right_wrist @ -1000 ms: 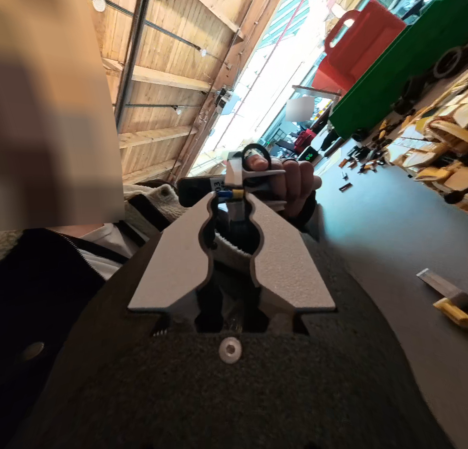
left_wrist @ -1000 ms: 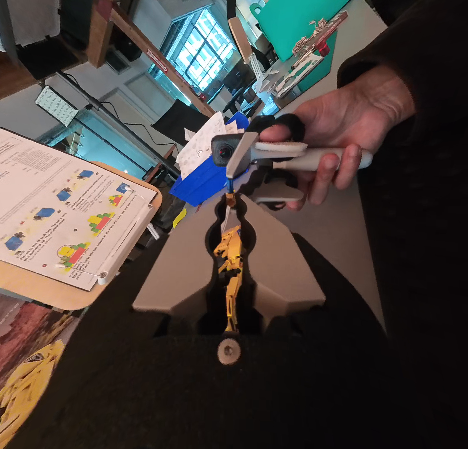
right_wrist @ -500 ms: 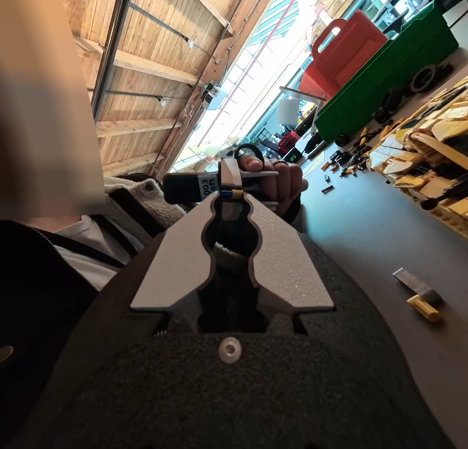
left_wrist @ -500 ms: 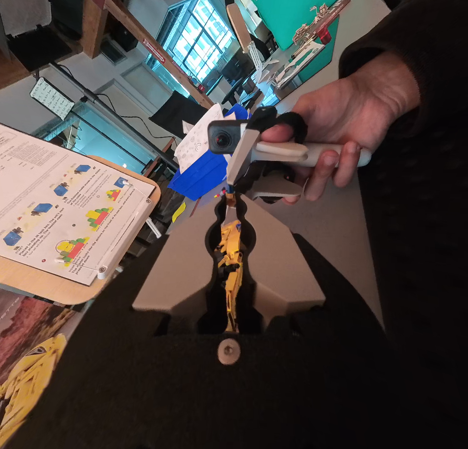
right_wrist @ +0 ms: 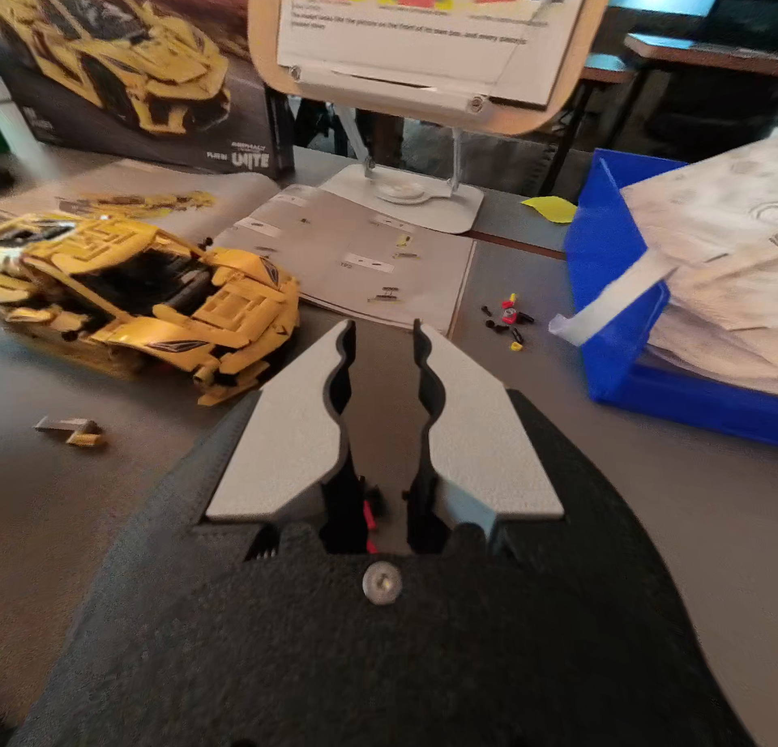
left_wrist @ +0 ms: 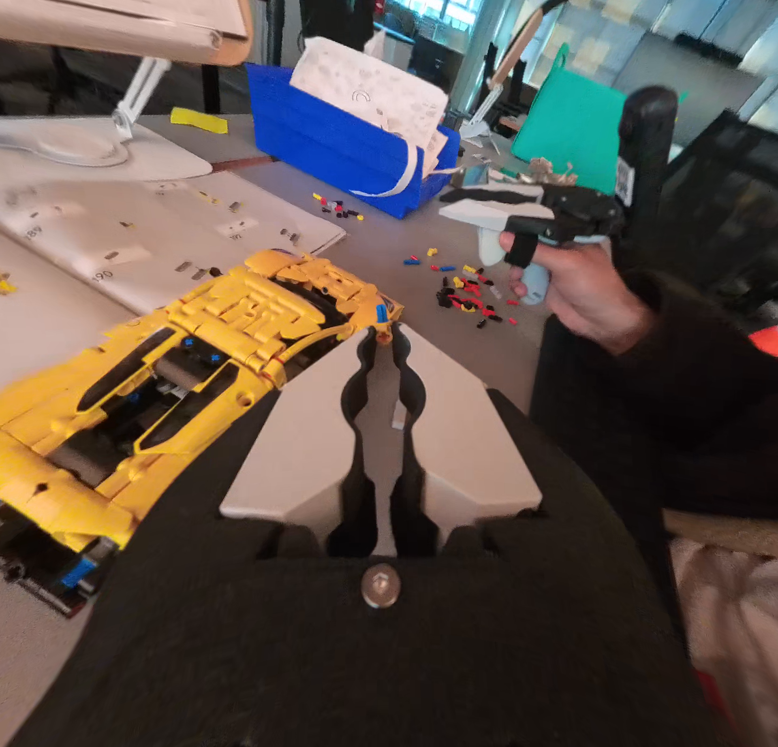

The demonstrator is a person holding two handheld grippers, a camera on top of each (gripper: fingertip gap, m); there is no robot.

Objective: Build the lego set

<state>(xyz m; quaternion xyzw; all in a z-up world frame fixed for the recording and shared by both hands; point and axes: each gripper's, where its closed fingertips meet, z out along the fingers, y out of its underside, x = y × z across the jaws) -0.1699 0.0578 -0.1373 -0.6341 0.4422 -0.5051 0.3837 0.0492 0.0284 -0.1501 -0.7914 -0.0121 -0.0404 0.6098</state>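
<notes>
The yellow lego car [left_wrist: 177, 373] lies on the grey table to the left of my left gripper [left_wrist: 382, 334]. The left gripper's jaws are almost closed, and its tips pinch a small orange piece [left_wrist: 384, 338] right at the car's front corner. My right gripper [right_wrist: 384, 327] is open and empty above the table, with the car [right_wrist: 160, 301] to its left. In the left wrist view a hand holds the right gripper [left_wrist: 446, 205] up at the right, apart from the car. Loose small pieces [left_wrist: 467, 293] lie below it.
An open instruction booklet [right_wrist: 358, 259] lies behind the car. A blue bin [right_wrist: 610, 289] with paper bags stands at the right, and the set's box [right_wrist: 126, 78] at the back left. A sheet on a white stand [right_wrist: 404, 192] sits behind. A grey-and-yellow part [right_wrist: 71, 430] lies front left, small pins [right_wrist: 507, 318] ahead.
Both grippers have come apart from their mid-air meeting and swung down to the table. The long yellow part no longer shows between the left fingers. The right gripper has opened.
</notes>
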